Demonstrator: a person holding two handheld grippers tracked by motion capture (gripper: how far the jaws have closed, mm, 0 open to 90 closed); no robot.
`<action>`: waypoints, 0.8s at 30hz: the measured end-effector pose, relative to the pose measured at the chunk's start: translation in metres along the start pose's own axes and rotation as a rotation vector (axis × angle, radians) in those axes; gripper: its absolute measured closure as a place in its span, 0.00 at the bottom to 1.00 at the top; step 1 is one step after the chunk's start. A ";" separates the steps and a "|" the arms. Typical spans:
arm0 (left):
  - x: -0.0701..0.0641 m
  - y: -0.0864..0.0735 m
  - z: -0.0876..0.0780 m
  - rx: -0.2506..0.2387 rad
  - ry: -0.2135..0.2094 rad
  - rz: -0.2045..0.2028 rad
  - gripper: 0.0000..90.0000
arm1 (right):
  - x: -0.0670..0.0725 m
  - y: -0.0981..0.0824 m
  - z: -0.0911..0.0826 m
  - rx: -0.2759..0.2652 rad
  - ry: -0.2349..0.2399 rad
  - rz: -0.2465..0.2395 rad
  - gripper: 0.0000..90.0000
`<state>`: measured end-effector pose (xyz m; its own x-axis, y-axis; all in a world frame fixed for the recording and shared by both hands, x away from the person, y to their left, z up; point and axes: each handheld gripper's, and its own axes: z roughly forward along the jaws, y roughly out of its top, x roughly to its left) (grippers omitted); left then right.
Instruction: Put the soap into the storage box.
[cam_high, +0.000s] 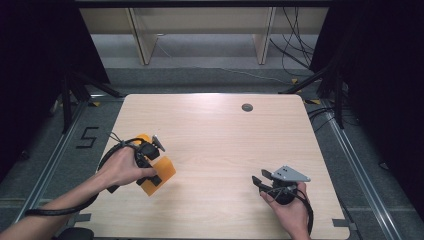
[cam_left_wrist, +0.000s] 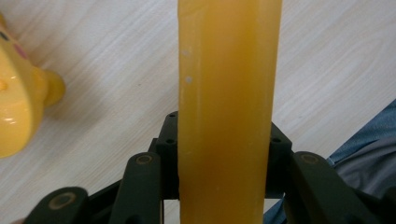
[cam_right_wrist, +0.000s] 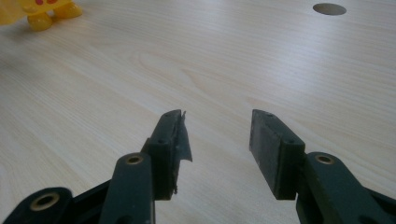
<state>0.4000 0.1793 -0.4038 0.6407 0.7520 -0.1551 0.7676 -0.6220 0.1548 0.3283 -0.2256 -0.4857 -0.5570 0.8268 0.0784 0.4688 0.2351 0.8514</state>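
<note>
- Two grippers show in the high view: the left gripper (cam_high: 150, 172) holds an orange block (cam_high: 161, 172) near the left edge of the table (cam_high: 220, 135); the right gripper (cam_high: 262, 180) sits near the right front.
- Left gripper view: both jaws squeeze the block (cam_left_wrist: 229, 112). A yellow toy (cam_left_wrist: 21, 102) lies beside it.
- Right gripper view: the jaws stand wide apart with nothing between them. The toy (cam_right_wrist: 44, 11) is far off, and so is a round hole (cam_right_wrist: 329, 8).

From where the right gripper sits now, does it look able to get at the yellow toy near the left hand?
Probably yes. The right gripper is open and holds nothing, and bare table lies between it and the yellow toy. The left gripper, shut on an orange slab, crowds that spot.
</note>
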 end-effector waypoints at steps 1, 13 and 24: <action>0.000 0.000 0.000 0.000 0.000 0.000 0.67 | 0.000 0.000 0.000 0.000 0.000 0.000 0.61; 0.022 0.008 -0.008 -0.018 0.025 -0.083 0.67 | 0.002 -0.001 0.000 0.007 0.004 0.033 0.61; 0.042 0.015 -0.018 -0.046 0.023 -0.166 0.67 | 0.000 -0.001 0.000 0.014 0.000 -0.004 0.61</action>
<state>0.4381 0.2054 -0.3903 0.5038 0.8489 -0.1596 0.8609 -0.4782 0.1739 0.3284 -0.2259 -0.4863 -0.5589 0.8258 0.0748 0.4757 0.2454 0.8447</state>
